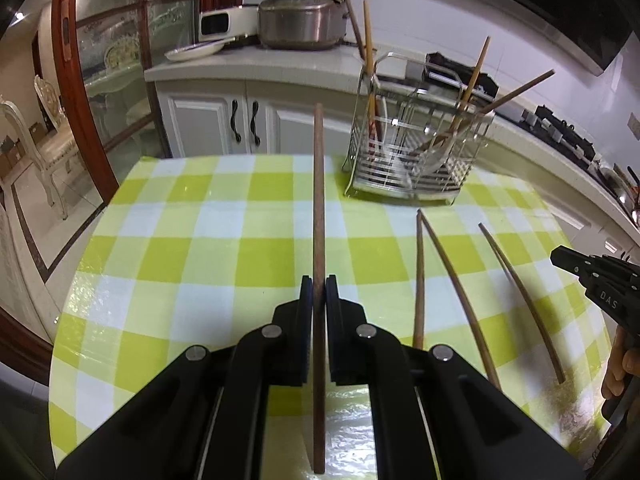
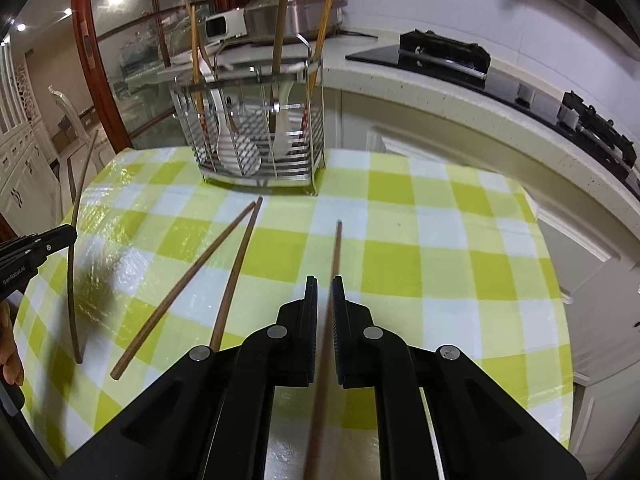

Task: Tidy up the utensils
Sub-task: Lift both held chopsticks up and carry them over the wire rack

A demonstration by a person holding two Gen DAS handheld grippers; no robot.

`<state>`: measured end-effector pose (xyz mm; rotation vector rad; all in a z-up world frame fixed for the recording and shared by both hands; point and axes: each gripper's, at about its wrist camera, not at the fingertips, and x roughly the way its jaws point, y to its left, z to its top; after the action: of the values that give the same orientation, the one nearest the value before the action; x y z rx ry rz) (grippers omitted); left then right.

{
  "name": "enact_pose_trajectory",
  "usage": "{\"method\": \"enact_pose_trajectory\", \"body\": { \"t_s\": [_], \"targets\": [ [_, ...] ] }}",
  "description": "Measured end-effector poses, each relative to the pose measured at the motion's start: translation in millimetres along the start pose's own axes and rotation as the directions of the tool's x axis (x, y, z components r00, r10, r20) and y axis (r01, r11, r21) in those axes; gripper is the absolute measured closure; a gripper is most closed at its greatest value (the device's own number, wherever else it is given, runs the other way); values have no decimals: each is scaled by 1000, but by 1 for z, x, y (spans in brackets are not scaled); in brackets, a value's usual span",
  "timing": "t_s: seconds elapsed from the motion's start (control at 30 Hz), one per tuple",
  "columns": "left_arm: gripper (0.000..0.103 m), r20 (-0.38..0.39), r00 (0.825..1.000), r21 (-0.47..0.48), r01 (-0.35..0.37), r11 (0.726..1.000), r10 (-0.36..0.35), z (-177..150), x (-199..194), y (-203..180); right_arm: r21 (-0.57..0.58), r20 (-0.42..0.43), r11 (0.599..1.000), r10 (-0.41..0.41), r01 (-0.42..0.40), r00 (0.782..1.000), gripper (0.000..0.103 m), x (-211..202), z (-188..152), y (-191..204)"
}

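My left gripper is shut on a dark brown chopstick that points straight ahead above the green-checked table. My right gripper is shut on another brown chopstick, its tip toward the wire utensil rack. The rack stands at the table's far edge and holds several chopsticks and white spoons. Two loose chopsticks lie on the cloth between the grippers, meeting at their far tips. In the right wrist view the left gripper shows at the left edge with its chopstick.
A counter behind the table carries a pot, a rice cooker and a plate. A stove sits on the counter to the right. A wood-framed glass door is at the left. A hand holds the right gripper.
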<state>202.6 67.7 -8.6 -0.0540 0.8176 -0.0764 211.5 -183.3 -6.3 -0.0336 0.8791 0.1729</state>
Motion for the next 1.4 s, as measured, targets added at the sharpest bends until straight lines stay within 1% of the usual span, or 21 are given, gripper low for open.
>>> {"method": "enact_pose_trajectory", "body": {
  "t_s": [0.1, 0.17, 0.23, 0.37, 0.4, 0.43, 0.47, 0.5, 0.53, 0.67, 0.77, 0.87, 0.9, 0.93, 1.0, 1.13, 1.23, 1.4],
  "targets": [
    [96, 20, 1000, 5, 4, 1000, -4, 3, -8, -2, 1, 17, 1000, 0, 0, 1000, 94, -7, 3, -2],
    [96, 25, 1000, 7, 6, 1000, -6, 4, -9, -3, 0, 8, 1000, -6, 6, 1000, 94, -5, 3, -4],
    [96, 24, 1000, 8, 6, 1000, -6, 3, -9, -4, -8, -41, 1000, -15, 14, 999, 94, 4, 0, -5],
    [96, 22, 1000, 4, 9, 1000, -9, 2, -9, -3, 17, -87, 999, -38, 40, 995, 92, 18, -9, -11],
    [96, 22, 1000, 6, 8, 1000, -8, 2, -9, -3, 19, -99, 998, -51, 53, 994, 88, 23, -11, -14],
    [96, 23, 1000, 8, 8, 1000, -8, 2, -9, -3, 21, -115, 998, -59, 62, 992, 80, 28, -13, -17],
    [96, 24, 1000, 7, 9, 1000, -9, 2, -9, -3, 26, -129, 998, -62, 65, 990, 75, 33, -15, -20],
    [96, 26, 1000, 7, 8, 1000, -8, 2, -9, -3, 33, -140, 997, -62, 67, 988, 67, 37, -17, -24],
    [96, 27, 1000, 7, 7, 1000, -7, 2, -9, -3, 33, -145, 997, -67, 73, 987, 63, 40, -19, -26],
    [96, 25, 1000, 7, 10, 1000, -10, 2, -8, -2, 28, -174, 996, -76, 83, 982, 63, 52, -24, -32],
    [96, 24, 1000, 11, 13, 1000, -13, 2, -8, -3, 21, -205, 996, -79, 85, 976, 64, 64, -27, -34],
    [96, 26, 1000, 9, 11, 1000, -11, 2, -9, -3, 13, -199, 997, -71, 75, 977, 64, 67, -26, -34],
    [96, 26, 1000, 9, 10, 1000, -10, 2, -9, -3, 11, -198, 998, -65, 68, 978, 70, 68, -25, -34],
    [96, 26, 1000, 9, 10, 1000, -10, 3, -9, -3, 11, -198, 998, -52, 55, 979, 80, 69, -24, -34],
    [96, 26, 1000, 9, 11, 1000, -11, 3, -9, -4, -5, -195, 999, -45, 44, 980, 94, 70, -22, -30],
    [96, 27, 1000, 11, 8, 1000, -9, 3, -10, -3, 10, -187, 1000, -26, 28, 982, 95, 69, -21, -33],
    [96, 33, 999, 9, 6, 1000, -7, 4, -11, -4, 14, -158, 1000, -22, 25, 987, 95, 58, -18, -33],
    [96, 50, 999, 15, 9, 1000, -9, 7, -17, -8, 31, -84, 999, -16, 19, 996, 95, 29, -5, -34]
  ]
}}
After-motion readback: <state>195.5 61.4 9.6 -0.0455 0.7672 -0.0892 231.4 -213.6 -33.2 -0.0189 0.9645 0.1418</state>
